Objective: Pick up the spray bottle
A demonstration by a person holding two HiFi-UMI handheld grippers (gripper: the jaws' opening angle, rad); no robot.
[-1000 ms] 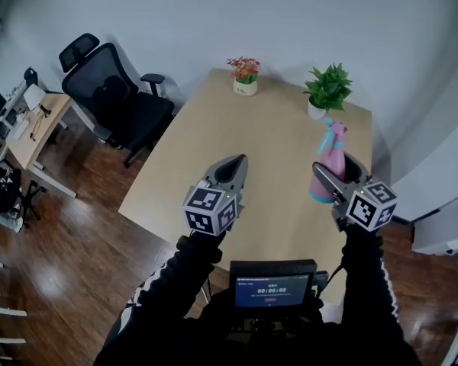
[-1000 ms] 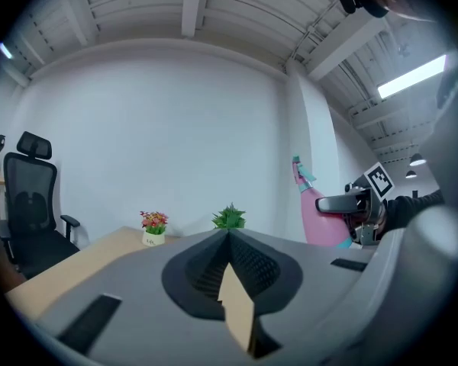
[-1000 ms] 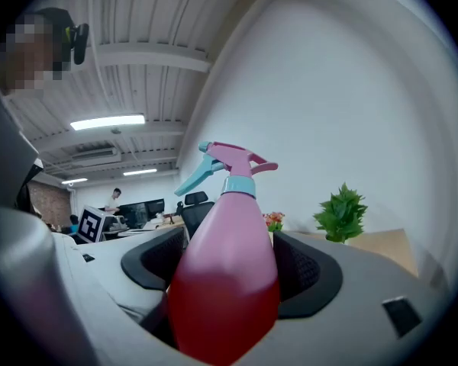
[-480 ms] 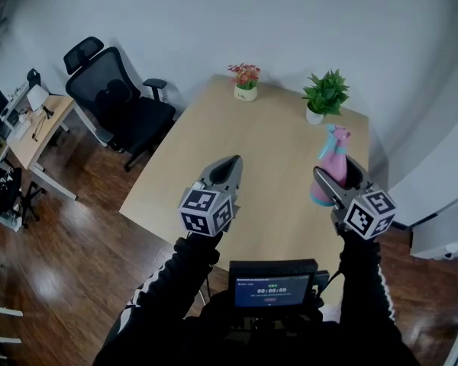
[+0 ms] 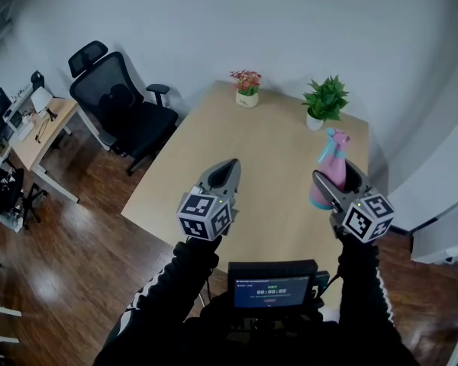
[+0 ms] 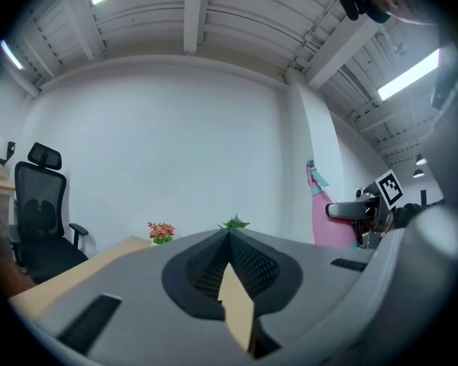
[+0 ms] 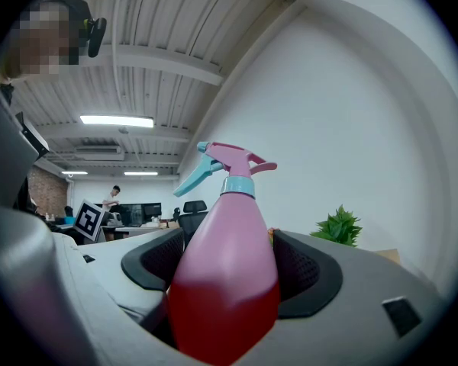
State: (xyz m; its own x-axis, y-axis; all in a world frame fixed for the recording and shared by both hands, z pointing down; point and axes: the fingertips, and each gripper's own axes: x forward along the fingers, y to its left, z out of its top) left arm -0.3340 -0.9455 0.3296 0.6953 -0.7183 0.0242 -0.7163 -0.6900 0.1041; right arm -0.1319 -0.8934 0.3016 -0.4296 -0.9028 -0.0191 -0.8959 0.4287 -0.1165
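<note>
A pink spray bottle (image 5: 333,164) with a light blue trigger stands upright between the jaws of my right gripper (image 5: 334,177), over the right side of the wooden table (image 5: 267,147). In the right gripper view the bottle (image 7: 225,265) fills the gap and both pads press on its body. My left gripper (image 5: 230,164) is shut and empty, hovering level over the table's near left part. In the left gripper view its closed tips (image 6: 229,235) point toward the far wall, with the bottle (image 6: 323,213) off to the right.
A small pot of red flowers (image 5: 246,86) and a green potted plant (image 5: 324,101) stand at the table's far edge. A black office chair (image 5: 118,101) and a desk (image 5: 30,128) are at the left. A small screen (image 5: 273,284) sits in front of the person.
Both grippers have risen a little and drifted slightly, the bottle staying in the right gripper's jaws. The left gripper stays shut.
</note>
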